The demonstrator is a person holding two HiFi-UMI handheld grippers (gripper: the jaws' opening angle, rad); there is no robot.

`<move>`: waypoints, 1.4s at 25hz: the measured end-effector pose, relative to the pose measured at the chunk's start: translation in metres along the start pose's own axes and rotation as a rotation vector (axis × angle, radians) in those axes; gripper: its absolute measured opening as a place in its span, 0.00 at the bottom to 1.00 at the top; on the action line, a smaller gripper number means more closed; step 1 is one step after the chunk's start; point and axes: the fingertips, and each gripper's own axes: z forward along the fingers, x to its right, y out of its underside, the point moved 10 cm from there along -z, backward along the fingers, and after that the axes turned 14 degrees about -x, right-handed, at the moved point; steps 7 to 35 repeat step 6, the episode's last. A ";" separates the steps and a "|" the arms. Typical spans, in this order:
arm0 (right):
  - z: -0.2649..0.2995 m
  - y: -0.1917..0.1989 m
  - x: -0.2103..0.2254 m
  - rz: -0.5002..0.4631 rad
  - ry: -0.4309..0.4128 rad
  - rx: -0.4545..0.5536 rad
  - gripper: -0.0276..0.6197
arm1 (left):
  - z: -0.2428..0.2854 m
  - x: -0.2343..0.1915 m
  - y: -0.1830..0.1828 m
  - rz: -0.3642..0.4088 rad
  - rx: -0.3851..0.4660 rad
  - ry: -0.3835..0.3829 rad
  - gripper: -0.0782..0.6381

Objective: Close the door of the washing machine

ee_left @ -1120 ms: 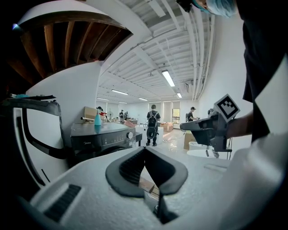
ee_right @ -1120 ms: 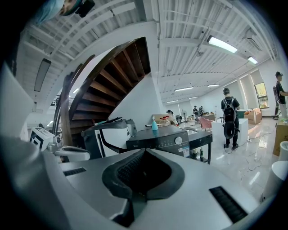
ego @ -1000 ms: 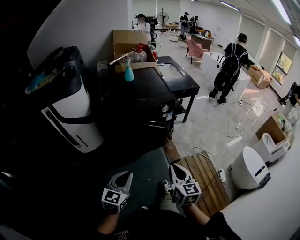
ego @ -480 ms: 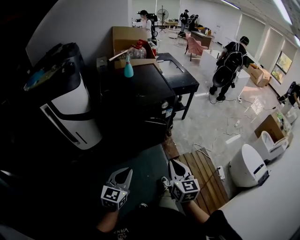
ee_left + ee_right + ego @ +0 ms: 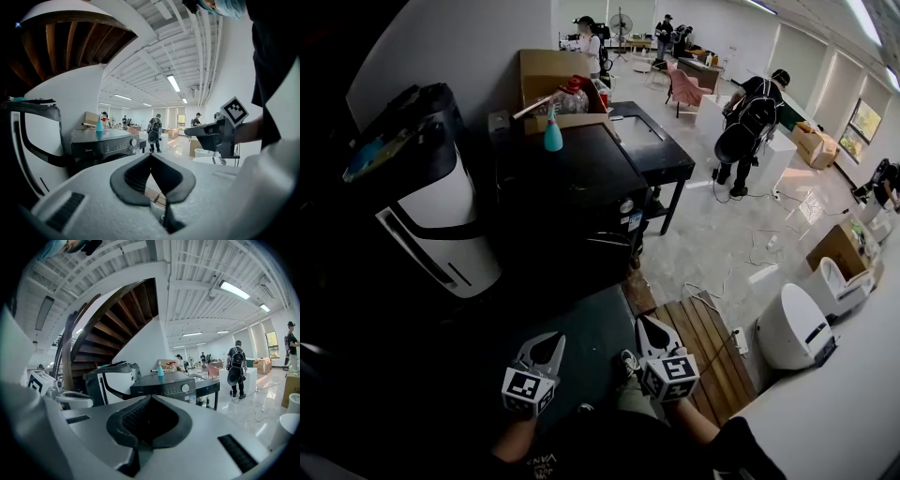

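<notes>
Head view: the left tool (image 5: 551, 343) and right tool (image 5: 644, 328) are held low in the frame, side by side and apart, each in one hand, both pointing toward the washer (image 5: 572, 192).

Left tool:
- Left gripper view shows the jaws (image 5: 151, 157) together, pads meeting at the tips.
- Nothing is between them and they touch nothing.

Right tool:
- Right gripper view shows the jaws (image 5: 150, 398) together in the same way.
- Nothing is held and nothing is touched.

Washer:
- A black front-loading unit, standing against the wall ahead of both tools and well apart from them.
- Its control panel with a round knob (image 5: 185, 388) faces the tools.
- The front below the panel is in shadow; whether the door is shut or ajar cannot be told.
- A teal spray bottle (image 5: 553, 135) stands upright on its top, near the rear edge.

Surroundings:
- A white-and-black appliance (image 5: 441, 211) stands just left of the washer.
- A black bench (image 5: 661, 161) stands just right of it.
- A cardboard box (image 5: 544, 73) sits behind the washer.
- A wooden pallet (image 5: 705, 349) lies on the floor, just right of the right tool.
- A person with a backpack (image 5: 748, 122) stands in the far room.
</notes>
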 end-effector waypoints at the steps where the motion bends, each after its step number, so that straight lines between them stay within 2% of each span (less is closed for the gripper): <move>1: 0.001 0.000 0.000 0.002 -0.002 0.001 0.04 | 0.000 0.000 0.000 0.000 0.000 0.001 0.13; 35: 0.003 0.001 0.004 -0.003 -0.003 -0.007 0.04 | 0.003 -0.001 0.000 -0.005 -0.004 0.001 0.13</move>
